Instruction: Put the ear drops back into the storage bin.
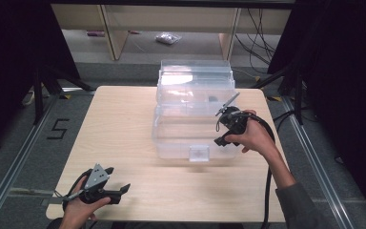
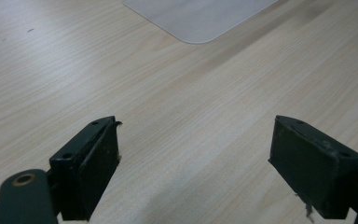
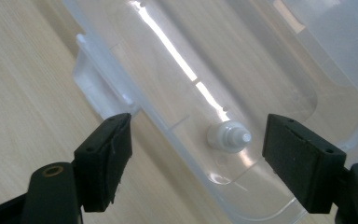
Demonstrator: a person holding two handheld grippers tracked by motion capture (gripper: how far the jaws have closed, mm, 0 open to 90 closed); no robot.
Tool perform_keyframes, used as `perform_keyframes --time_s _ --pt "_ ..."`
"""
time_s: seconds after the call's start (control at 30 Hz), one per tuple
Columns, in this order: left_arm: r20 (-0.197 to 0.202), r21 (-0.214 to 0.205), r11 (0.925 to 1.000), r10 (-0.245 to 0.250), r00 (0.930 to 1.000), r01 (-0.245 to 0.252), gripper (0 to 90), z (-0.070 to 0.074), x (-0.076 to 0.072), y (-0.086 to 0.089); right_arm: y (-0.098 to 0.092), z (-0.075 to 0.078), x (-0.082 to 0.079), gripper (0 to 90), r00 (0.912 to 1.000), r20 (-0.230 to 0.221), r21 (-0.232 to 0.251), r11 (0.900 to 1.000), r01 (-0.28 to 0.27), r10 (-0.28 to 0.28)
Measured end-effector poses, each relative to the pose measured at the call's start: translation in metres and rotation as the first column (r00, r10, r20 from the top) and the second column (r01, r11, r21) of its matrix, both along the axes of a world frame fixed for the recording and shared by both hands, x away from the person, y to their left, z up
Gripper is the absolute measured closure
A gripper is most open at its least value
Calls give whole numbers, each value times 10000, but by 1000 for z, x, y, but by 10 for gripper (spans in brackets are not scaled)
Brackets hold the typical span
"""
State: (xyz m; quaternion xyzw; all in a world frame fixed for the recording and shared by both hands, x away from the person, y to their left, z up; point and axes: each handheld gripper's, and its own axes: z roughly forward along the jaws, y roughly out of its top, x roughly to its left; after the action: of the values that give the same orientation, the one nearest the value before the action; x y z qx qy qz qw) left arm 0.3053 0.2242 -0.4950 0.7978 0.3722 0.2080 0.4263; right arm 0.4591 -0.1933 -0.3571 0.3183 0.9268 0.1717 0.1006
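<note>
The right gripper hangs over the near right part of a clear plastic box that stands on the far half of the wooden table; its jaws stand wide apart with nothing pressed between them. In the right gripper view, those jaws frame a small white bottle lying on its side on the box floor, close to the near wall and a rounded corner — no pad touches it. The box latch projects from the near wall toward the person, and the lid stands raised at the far side.

The left gripper lies low near the table's front left corner, held in the left hand, well apart from the box. Its jaws are likewise spread, bare wood between them. In the left gripper view a pale rounded corner shows ahead — probably the box base, though the angle leaves that uncertain.

Open tabletop lies left of the box and along the front edge between the two hands. On the right, the box wall sits near the table's edge, with only a narrow strip of wood beside it.
</note>
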Motion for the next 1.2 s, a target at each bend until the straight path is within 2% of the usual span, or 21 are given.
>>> perform_keyframes --time_s 0.13,0.37,0.43,0.47,0.53,0.57,0.63,0.73,0.83,0.87,0.9,1.2 --pt "-13 39 10000 17 10000 -17 152 0 0 0 -1 -1 -4 249 9998 167 -57 9999 -88 89" --pt "-15 44 10000 18 10000 -18 152 0 0 0 -4 -2 -13 246 9991 290 159 9994 -319 315" --pt "-25 41 10000 19 10000 -19 152 0 0 0 -4 -2 -15 245 9995 266 192 9996 -193 188" --pt "-35 170 9998 -53 10000 53 152 1 0 1 -4 -2 -17 243 9993 325 227 9995 -203 195" --pt "-32 166 9999 -45 10000 46 152 1 0 1 -5 -3 -17 242 9990 366 262 9993 -281 272" --pt "-23 43 10000 15 10000 -15 152 0 0 0 -6 -3 -16 242 9978 439 214 9984 -515 505" --pt "-14 42 10000 22 10000 -22 152 0 0 0 -5 -3 -21 240 9986 398 451 9983 -366 348" --pt "-21 41 10000 28 10000 -28 152 0 0 0 -5 -3 -24 239 9986 418 402 9986 -331 314" --pt "-19 45 10000 26 10000 -26 152 0 0 0 -4 -4 -28 236 9985 402 676 9969 -401 374" --pt "-15 47 10000 24 10000 -24 152 0 0 0 -4 -5 -28 236 9977 449 698 9961 -548 517" --pt "-17 55 10000 23 10000 -22 152 0 0 0 -4 -5 -30 235 9984 425 732 9965 -411 381" --pt "-14 21 10000 33 10000 -33 152 0 0 0 -4 -9 -38 233 9976 481 940 9941 -534 491"
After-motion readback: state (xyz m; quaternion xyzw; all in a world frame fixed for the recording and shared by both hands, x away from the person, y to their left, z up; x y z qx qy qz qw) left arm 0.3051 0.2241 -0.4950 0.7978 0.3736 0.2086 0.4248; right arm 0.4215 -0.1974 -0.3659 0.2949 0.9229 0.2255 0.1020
